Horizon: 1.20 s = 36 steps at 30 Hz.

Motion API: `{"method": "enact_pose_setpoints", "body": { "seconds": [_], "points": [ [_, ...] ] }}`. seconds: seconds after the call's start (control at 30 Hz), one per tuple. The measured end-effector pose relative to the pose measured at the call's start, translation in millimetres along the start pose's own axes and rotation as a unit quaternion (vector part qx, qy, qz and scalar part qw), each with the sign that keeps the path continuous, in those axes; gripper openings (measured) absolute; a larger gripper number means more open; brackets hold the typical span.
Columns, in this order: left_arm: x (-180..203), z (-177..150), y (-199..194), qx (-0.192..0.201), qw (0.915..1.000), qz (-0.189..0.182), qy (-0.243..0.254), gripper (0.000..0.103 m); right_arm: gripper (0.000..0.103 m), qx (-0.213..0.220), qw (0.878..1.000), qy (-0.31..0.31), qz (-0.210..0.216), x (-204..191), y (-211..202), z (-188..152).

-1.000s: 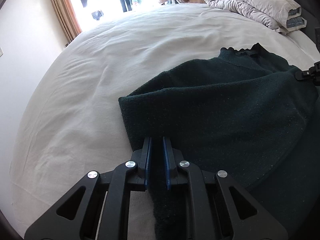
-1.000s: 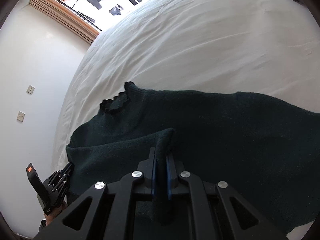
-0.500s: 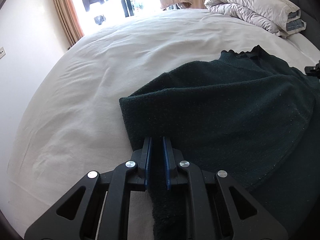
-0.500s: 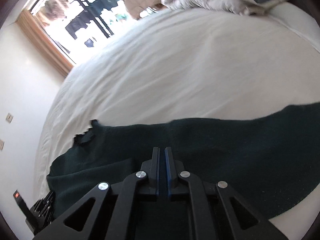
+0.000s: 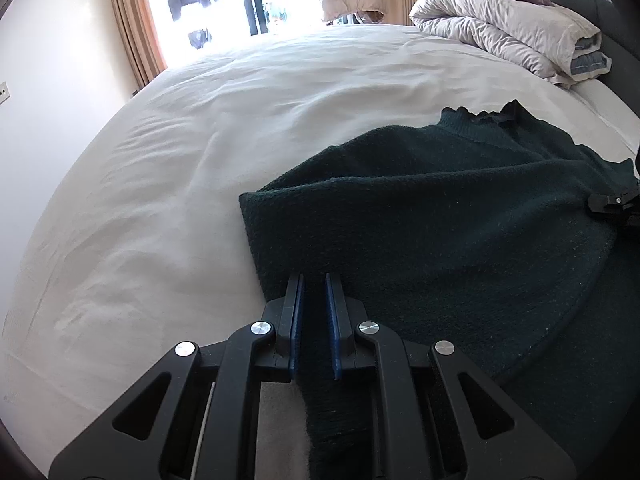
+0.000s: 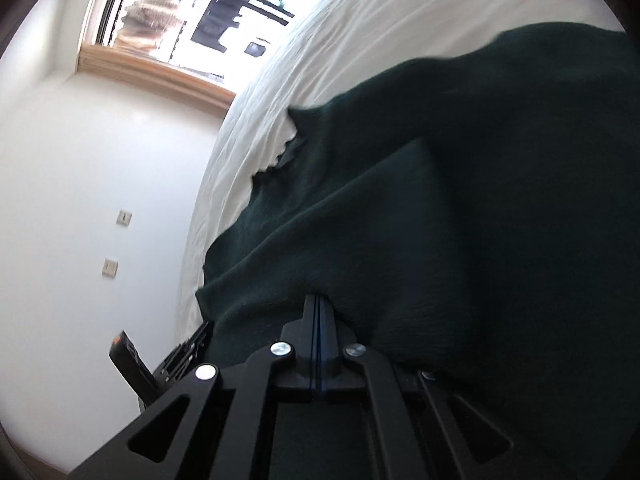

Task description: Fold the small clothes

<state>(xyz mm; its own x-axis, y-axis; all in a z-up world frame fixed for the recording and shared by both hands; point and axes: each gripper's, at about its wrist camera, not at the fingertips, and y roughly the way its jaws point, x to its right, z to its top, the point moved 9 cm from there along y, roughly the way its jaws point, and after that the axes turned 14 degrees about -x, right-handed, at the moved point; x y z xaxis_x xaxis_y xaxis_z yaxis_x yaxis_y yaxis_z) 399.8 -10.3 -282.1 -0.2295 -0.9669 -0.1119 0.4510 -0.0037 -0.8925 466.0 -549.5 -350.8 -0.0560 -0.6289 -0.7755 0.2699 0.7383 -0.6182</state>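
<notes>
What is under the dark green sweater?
The white bed sheet shows all around the dark green sweater, which lies on it. What the sweater covers cannot be seen.

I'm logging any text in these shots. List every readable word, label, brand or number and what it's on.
None can be read.
dark green sweater: no tag or print visible.
wall plates: blank, no lettering.
folded duvet: no label visible.
</notes>
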Motion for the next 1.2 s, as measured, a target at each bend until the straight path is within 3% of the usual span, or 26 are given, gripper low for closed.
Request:
{"method": "enact_pose_setpoints", "body": {
  "seconds": [0.1,0.2,0.23,0.3,0.37,0.47,0.57,0.73,0.8,0.9,1.0,1.13,1.2],
  "points": [
    [1,0,0,0.000,1.0000,0.005,0.003,0.011,0.001,0.054,0.998,0.026,-0.035,30,-47,5],
    [0,1,0,0.001,1.0000,0.007,0.004,0.011,0.008,0.123,0.985,0.073,-0.092,64,-112,-3],
    [0,1,0,0.001,1.0000,0.005,0.003,0.011,0.017,0.146,0.980,0.083,-0.102,71,-136,-8],
    [-1,2,-1,-0.001,1.0000,-0.006,-0.002,0.011,0.062,0.195,0.969,0.091,-0.124,79,-182,-22],
    [-3,4,-6,0.000,0.9998,-0.016,-0.009,0.012,0.074,0.249,0.956,0.096,-0.121,87,-227,-37],
    [-8,5,-23,0.012,0.9994,0.002,-0.032,0.012,0.075,0.294,0.941,0.135,-0.101,117,-283,-65],
    [0,8,-50,0.036,0.9983,-0.002,-0.045,0.012,0.075,0.326,0.923,0.193,-0.068,158,-321,-88],
    [71,4,-92,0.052,0.9977,-0.042,0.007,0.012,0.074,0.371,0.884,0.284,-0.007,229,-358,-118],
    [108,-3,-98,0.051,0.9961,-0.066,0.030,0.012,0.068,0.386,0.869,0.307,0.033,253,-369,-122],
    [150,-15,-83,0.024,0.9945,-0.087,0.052,0.012,0.068,0.392,0.868,0.302,0.037,263,-380,-119],
    [166,-31,-52,-0.016,0.9947,-0.091,0.046,0.012,0.068,0.388,0.871,0.299,0.031,259,-378,-106],
    [164,-34,-38,-0.011,0.9937,-0.107,0.032,0.012,0.067,0.379,0.872,0.309,0.032,279,-383,-71],
    [164,-33,-35,-0.011,0.9935,-0.109,0.030,0.012,0.066,0.383,0.866,0.319,0.033,291,-386,-61]
  ]
}}
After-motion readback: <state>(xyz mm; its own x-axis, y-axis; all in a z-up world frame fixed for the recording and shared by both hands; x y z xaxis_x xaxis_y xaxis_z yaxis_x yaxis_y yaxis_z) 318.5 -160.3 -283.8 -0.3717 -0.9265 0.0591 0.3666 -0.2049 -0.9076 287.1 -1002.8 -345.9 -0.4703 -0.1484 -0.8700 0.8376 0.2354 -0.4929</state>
